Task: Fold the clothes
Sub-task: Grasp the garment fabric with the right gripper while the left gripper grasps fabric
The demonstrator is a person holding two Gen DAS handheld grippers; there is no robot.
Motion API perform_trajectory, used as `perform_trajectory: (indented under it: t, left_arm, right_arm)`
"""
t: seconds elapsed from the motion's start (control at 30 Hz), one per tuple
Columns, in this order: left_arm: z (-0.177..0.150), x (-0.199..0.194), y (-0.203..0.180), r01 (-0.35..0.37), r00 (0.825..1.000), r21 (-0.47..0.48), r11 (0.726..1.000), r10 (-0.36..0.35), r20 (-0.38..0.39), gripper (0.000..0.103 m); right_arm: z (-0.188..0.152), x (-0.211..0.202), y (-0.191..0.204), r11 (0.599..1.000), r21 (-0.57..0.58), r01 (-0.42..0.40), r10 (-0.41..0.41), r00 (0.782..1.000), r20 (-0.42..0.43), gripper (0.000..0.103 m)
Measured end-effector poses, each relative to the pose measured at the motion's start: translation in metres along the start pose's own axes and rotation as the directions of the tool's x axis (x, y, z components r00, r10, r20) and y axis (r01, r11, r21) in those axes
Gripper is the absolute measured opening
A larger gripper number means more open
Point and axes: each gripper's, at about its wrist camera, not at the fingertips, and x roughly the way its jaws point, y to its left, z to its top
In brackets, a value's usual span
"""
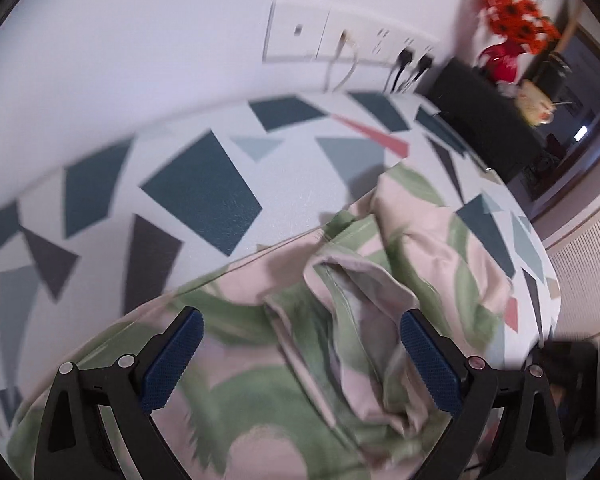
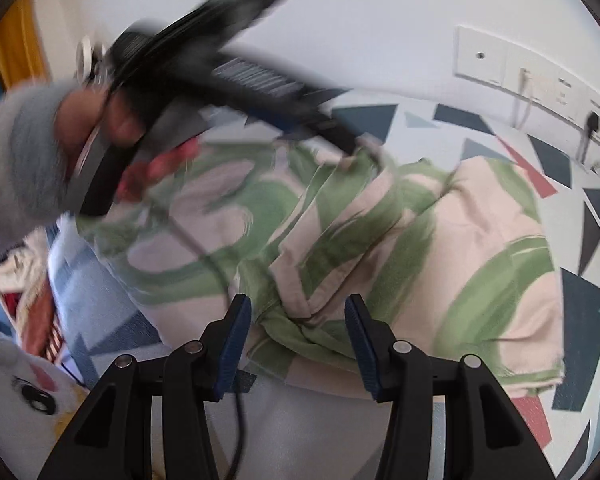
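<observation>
Leaf-print garment (image 2: 400, 240) bunched on patterned table (image 2: 580, 300), right gripper (image 2: 298, 340) open above

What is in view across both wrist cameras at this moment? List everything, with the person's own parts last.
garment: one, pale pink with green leaf print, partly folded on the table.
tablecloth: one, white with teal, grey and red geometric shapes, covering the table.
wall outlets: one white row with cables plugged in, on the wall behind the table.
black box: one, at the table's far corner.
red-orange flowers: one bunch, behind the box.
sleeve: one, grey, upper left of the right wrist view.
left hand: one, gripping the left tool's handle.
left gripper: black, blue pads, jaws wide apart over the garment.
right gripper: black, blue pads, jaws apart above a garment fold.
</observation>
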Motion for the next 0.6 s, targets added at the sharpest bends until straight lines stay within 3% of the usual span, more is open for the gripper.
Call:
perform_trajectory:
  t: [0.13,0.23,0.33,0.43,0.53,0.6]
  left_arm:
    - [-0.038,-0.044,0.004,0.084,0.996,-0.105,0.991,-0.080,0.038,0.099]
    - [-0.076,-0.048,0.009,0.069,0.998,-0.188,0.980,-0.068,0.016,0.099]
    - [-0.102,-0.042,0.018,0.018,1.000,-0.239,0.971,-0.023,-0.019,0.099]
    - [-0.093,-0.031,0.035,0.000,1.000,-0.285,0.959,0.002,0.006,0.099]
    - [-0.069,-0.021,0.040,0.004,0.999,-0.268,0.964,0.010,0.051,0.099]
    - [-0.053,-0.005,0.038,0.006,0.999,-0.221,0.975,0.006,0.052,0.099]
  right_arm:
    - [0.000,-0.022,-0.028,0.986,0.164,-0.012,0.003,0.999,0.051,0.052]
    - [0.000,-0.024,-0.036,0.976,0.216,0.005,-0.018,0.998,0.058,0.052]
    - [0.003,-0.009,-0.026,0.983,0.182,0.000,-0.007,0.999,0.037,0.051]
    - [0.005,0.011,-0.014,0.990,0.141,-0.025,0.024,1.000,0.015,0.050]
    - [0.007,0.035,-0.006,0.991,0.135,-0.013,0.014,1.000,-0.009,0.050]
    - [0.005,0.050,-0.007,0.987,0.159,0.006,0.003,0.999,-0.052,0.040]
